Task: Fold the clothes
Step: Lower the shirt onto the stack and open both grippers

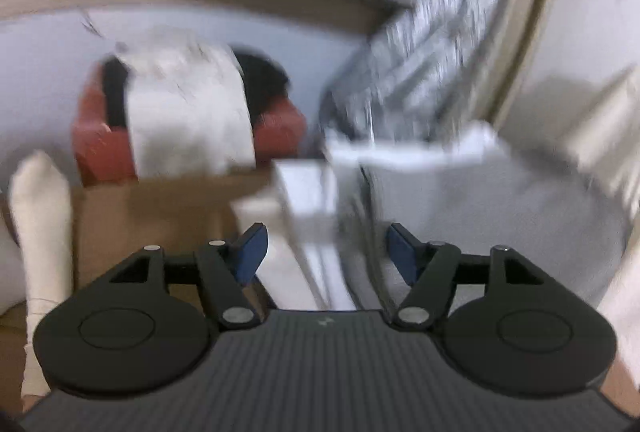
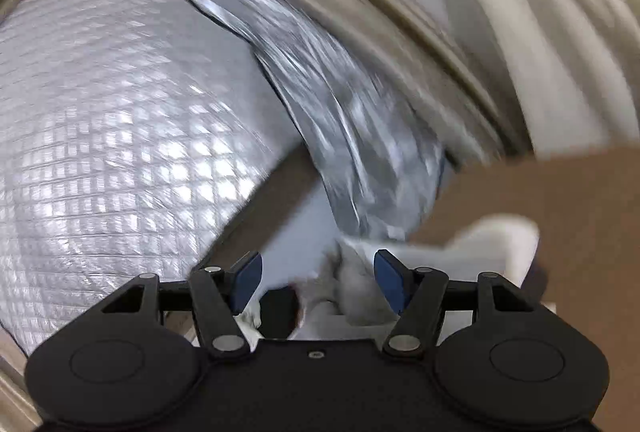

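Both views are blurred by motion. In the left wrist view my left gripper (image 1: 322, 248) is open and empty above a grey garment (image 1: 480, 216) and a white folded piece (image 1: 304, 192). A white cloth (image 1: 188, 112) drapes over a red box (image 1: 100, 148) further off. In the right wrist view my right gripper (image 2: 318, 278) is open, with crumpled white and grey cloth (image 2: 352, 272) lying between and below its blue pads; nothing is clamped.
A brown cardboard surface (image 1: 160, 212) lies under the clothes, also in the right wrist view (image 2: 560, 212). A white sock-like cloth (image 1: 40, 224) sits at left. A shiny quilted foil sheet (image 2: 100, 152) and a beige curtain (image 2: 540, 12) stand behind.
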`<state>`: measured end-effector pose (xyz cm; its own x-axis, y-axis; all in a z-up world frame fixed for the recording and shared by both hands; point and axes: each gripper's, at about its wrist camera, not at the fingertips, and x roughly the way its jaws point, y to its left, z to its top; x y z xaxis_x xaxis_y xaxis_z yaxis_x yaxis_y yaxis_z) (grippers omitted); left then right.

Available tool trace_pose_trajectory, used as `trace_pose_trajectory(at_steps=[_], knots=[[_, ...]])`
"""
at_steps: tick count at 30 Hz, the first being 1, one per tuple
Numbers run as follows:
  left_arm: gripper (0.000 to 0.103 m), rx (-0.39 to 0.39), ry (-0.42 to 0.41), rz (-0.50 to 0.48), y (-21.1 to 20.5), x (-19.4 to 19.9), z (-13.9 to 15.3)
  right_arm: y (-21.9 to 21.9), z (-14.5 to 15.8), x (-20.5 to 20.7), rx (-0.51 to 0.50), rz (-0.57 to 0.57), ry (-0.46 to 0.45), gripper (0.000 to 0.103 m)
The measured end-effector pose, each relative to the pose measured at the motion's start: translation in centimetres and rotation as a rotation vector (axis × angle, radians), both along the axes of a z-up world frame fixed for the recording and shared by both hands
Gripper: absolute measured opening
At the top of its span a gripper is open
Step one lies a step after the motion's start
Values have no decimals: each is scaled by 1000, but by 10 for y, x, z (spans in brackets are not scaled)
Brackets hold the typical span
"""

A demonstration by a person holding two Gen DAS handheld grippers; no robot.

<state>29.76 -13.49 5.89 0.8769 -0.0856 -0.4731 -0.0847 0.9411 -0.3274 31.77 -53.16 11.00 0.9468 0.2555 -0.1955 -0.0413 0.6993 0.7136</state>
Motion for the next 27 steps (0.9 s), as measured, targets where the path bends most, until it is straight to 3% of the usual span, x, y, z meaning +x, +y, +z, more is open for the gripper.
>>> trace_pose_trajectory(at_steps=[2, 3, 7, 12, 15, 19, 20, 21, 23, 27], knots=[[66, -4, -83, -57, -5, -8, 8, 12, 10, -22, -138, 26, -45, 67], [63, 7, -87, -113, -11, -5, 11, 21, 15, -30, -218, 51, -55, 66], [63, -1, -70, -281, -37, 7, 18, 65, 21, -38, -553, 174, -67, 65], [66, 39, -9, -323, -63, 29, 14, 98, -9, 4, -797, 166, 7, 60], [64, -27, 107, -359, -64, 53, -14, 84, -46, 36, -777, 67, 98, 55], [63, 184, 57, -439, -87, 48, -20, 55, -82, 54, -617, -43, 100, 56], [63, 223, 50, -446, -92, 45, -19, 49, -90, 59, -570, -47, 100, 63], [63, 227, 55, -448, -92, 46, -20, 43, -97, 62, -516, -41, 97, 71], [63, 202, 75, -448, -91, 51, -21, 25, -110, 65, -397, -11, 82, 74], [63, 243, 65, -414, -102, 49, -27, 28, -121, 59, -389, -22, 55, 74]])
